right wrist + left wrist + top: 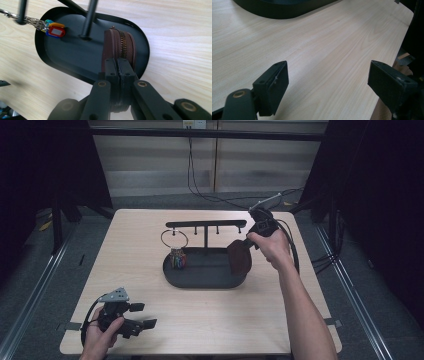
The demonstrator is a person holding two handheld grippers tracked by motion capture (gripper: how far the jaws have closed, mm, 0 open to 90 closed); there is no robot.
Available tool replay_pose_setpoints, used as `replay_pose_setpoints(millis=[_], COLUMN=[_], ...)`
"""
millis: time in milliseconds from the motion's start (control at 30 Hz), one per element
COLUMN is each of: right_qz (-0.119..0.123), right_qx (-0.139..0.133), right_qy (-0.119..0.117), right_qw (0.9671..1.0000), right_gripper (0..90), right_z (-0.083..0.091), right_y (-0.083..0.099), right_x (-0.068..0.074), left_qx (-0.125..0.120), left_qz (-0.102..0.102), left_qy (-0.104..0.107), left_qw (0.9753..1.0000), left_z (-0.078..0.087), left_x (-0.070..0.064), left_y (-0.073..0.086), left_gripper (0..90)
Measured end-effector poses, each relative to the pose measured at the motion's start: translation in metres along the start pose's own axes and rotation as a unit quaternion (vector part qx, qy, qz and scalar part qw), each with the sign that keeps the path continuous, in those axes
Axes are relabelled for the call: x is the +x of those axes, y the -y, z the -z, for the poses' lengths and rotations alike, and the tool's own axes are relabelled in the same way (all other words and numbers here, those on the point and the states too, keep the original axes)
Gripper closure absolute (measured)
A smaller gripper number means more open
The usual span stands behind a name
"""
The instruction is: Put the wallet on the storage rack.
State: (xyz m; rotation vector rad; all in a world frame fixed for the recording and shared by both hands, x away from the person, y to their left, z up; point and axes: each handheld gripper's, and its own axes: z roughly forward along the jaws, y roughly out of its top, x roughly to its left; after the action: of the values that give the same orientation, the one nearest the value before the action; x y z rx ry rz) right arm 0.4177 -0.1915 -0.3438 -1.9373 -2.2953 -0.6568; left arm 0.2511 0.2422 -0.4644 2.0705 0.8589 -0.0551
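From the high view, the right tool (248,241) is pinching a brown pouch (239,257) and holding it at the right end of the black tray (205,281), which is sitting mid-counter (150,320); the pouch is hanging edge-on below the tool, seemingly so that it can be lowered into the tray or lifted toward the rack's (206,224) hooks above, though which one I cannot tell. A key ring (174,238) is dangling from a hook at the rack's left, with its coloured tags (177,259) resting down in the tray, well apart from the pouch. The left tool (142,315) is lying low near the counter's front left corner, far from the tray, apparently parked out of the way while the right hand (270,247) is doing the work. In the left gripper view, the left tool (328,80) is standing spread wide over bare counter (324,45), holding nothing, with the tray's (284,12) dark wall showing at the top edge. In the right gripper view, the right tool (117,68) is pressed together on the near edge of the pouch (120,47), whose zip is running straight away from the jaws; the pouch is standing on edge just over the tray's (62,55) right end, directly ahead of the tool, with the rack's post beside it to the left and the tags (55,30) farther off beyond that.
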Motion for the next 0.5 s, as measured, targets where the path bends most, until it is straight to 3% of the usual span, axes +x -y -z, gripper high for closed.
replay_pose_setpoints(millis=[233,367,500], right_qz=[-0.013,-0.026,-0.032], right_qx=[-0.009,-0.022,-0.029], right_qy=[-0.035,-0.067,-0.075], right_qw=[0.9992,0.9972,0.9962], right_gripper=[87.5,87.5,87.5], right_z=[-0.015,-0.017,-0.023], right_y=[0.003,0.006,0.009], right_x=[-0.008,-0.014,-0.019], left_qx=[0.001,0.002,0.002], left_qz=[-0.002,-0.002,-0.001], left_qy=[0.000,-0.001,0.000], left_qw=[1.0000,1.0000,1.0000], left_z=[0.000,0.000,-0.001], left_x=[0.000,0.000,0.000], left_y=[0.000,0.000,0.000], left_gripper=[17.0,17.0,17.0])
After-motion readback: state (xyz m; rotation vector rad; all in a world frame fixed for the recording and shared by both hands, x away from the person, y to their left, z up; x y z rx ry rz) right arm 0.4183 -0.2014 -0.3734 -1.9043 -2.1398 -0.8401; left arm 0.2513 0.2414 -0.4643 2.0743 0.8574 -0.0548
